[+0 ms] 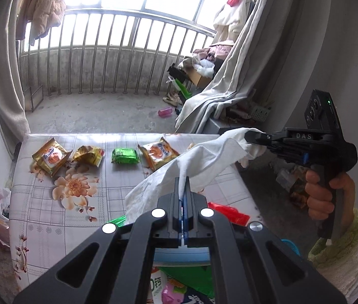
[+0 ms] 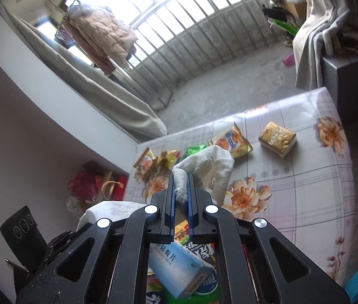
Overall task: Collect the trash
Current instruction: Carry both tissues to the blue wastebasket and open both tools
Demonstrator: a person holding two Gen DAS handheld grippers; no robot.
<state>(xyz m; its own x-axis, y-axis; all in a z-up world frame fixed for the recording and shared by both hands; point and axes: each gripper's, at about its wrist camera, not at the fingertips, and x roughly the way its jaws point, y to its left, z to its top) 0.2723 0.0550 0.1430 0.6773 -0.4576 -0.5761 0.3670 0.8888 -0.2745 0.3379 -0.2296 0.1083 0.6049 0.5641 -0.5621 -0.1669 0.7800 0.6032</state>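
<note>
White tissue (image 1: 199, 162): stretched above the desk (image 1: 39, 202)
Left claw (image 1: 184, 187): clamped on tissue
Right claw (image 2: 181, 185): pinching tissue's other end

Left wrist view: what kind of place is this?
Likely a lived-in home room opening onto a railed balcony: metal railing under bright windows, padded coat hung to air, floral-cloth table strewn with snack wrappers.

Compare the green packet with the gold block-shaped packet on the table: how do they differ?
The green packet is shiny green and flat; the gold packet is gold, thicker and boxy. The green packet lies mid-row between wrappers; the gold packet lies apart, at the row's end. Both rest unopened-looking on the flowered table.
</note>
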